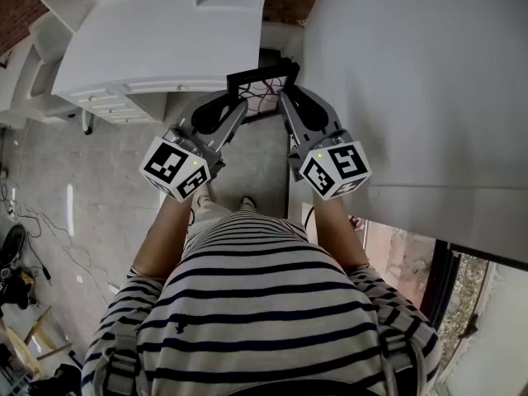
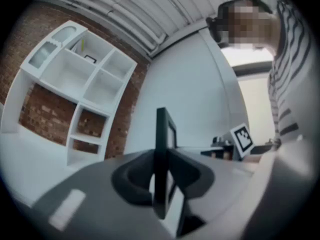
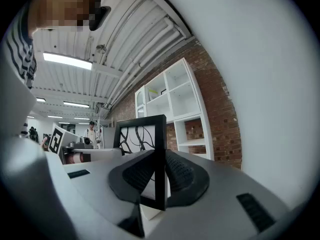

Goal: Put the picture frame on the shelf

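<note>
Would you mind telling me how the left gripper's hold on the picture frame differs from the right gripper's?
In the head view the left gripper clamps the picture frame at its left edge, the right gripper at its right edge. The left gripper view shows the frame nearly edge-on; the right gripper view shows its black-line artwork. Both have fingers shut on it.

I hold my left grey two-jaw gripper (image 1: 238,112) and my right grey two-jaw gripper (image 1: 286,106) out in front of me. Both are level, and their tips angle in towards each other. The jaws of each are closed on the thin black picture frame (image 1: 262,81), the left on its left edge and the right on its right. The right's dark ribbed pads (image 3: 181,173) press on both faces. My bare forearms (image 1: 161,238) reach forward, one behind each gripper.
</note>
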`<state>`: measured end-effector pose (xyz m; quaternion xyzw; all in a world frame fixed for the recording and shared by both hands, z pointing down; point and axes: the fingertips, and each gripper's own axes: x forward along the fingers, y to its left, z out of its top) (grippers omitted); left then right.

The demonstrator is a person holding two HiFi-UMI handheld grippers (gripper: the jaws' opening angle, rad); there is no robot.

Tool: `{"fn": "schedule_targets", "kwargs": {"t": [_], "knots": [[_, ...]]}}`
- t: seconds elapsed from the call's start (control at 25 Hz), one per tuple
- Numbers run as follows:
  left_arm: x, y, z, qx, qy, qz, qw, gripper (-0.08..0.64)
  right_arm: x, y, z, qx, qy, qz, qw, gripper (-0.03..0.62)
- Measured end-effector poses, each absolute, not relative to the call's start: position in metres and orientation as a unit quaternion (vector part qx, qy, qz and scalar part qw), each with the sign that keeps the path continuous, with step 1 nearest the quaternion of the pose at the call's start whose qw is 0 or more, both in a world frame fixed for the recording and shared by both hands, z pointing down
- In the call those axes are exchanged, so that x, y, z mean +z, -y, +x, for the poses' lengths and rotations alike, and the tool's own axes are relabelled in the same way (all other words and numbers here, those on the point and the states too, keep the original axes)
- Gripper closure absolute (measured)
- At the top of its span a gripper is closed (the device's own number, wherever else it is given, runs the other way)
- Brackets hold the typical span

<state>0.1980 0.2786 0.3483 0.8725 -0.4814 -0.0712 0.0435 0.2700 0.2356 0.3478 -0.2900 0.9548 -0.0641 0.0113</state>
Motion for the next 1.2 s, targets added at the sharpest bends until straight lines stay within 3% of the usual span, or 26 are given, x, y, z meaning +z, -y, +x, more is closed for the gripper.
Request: {"fn": "schedule_targets", "kwargs": {"t": [0.6, 1.2], "knots": [[0.350, -0.270, 0.184, -0.070, 0.485, 0.870, 0.052, 0.474, 0.351, -0.226, 0.256, -0.075, -0.958, -0.276, 0.019, 0.528], [0.350, -0.268, 0.086, -0.073, 0.514, 0.853, 0.054, 0.474, 0.353, -0.219, 0.155, -0.085, -0.967, -0.241, 0.015, 0.528]]}}
